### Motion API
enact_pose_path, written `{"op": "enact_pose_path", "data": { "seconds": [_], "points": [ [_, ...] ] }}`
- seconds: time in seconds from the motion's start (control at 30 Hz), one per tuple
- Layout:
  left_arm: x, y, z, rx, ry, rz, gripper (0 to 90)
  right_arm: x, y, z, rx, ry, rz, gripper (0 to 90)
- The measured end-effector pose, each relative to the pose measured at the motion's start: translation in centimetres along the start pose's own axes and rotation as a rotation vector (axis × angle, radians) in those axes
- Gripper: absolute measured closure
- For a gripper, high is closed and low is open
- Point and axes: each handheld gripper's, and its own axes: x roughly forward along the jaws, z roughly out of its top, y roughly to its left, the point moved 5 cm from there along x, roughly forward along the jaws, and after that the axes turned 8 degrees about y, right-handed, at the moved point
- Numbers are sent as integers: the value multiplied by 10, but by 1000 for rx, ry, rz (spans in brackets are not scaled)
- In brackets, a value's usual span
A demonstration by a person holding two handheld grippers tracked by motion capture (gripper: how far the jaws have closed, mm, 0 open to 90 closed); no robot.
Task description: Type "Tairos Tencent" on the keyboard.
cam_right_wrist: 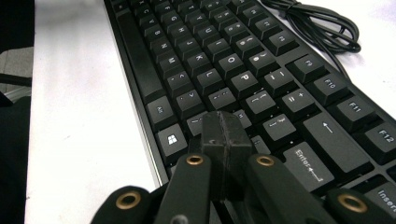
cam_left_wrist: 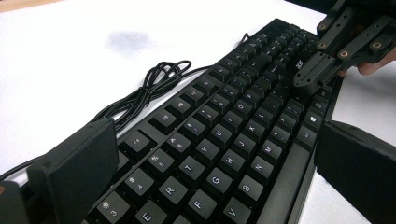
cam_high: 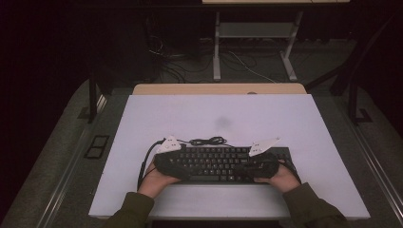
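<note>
A black keyboard (cam_high: 218,164) (cam_left_wrist: 224,135) (cam_right_wrist: 224,60) lies near the front of the white table top (cam_high: 218,114). Its coiled black cable (cam_high: 209,141) (cam_left_wrist: 154,86) (cam_right_wrist: 322,28) rests just behind it. My left gripper (cam_high: 177,165) (cam_left_wrist: 217,140) is open wide at the keyboard's left end, one jaw at the back edge and one off the front edge, with a sliver of white showing by the front jaw. My right gripper (cam_high: 256,166) (cam_right_wrist: 225,126) (cam_left_wrist: 306,84) is shut with nothing in it, its joined tips down on the keys near the Windows key at the right end.
A grey smudge (cam_high: 223,122) (cam_left_wrist: 128,41) marks the table behind the cable. A wooden desk edge (cam_high: 218,89) runs along the far side. Beyond it, on the dark floor, stand white desk legs (cam_high: 216,47) and loose cables.
</note>
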Motion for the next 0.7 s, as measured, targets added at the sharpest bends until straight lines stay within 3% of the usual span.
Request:
{"op": "enact_pose_path", "data": {
  "seconds": [0.7],
  "points": [
    [-2, 3, -1, -11, 0, 3, 0, 2, 0, -3, -8, 16, -3, 894]
  ]
}}
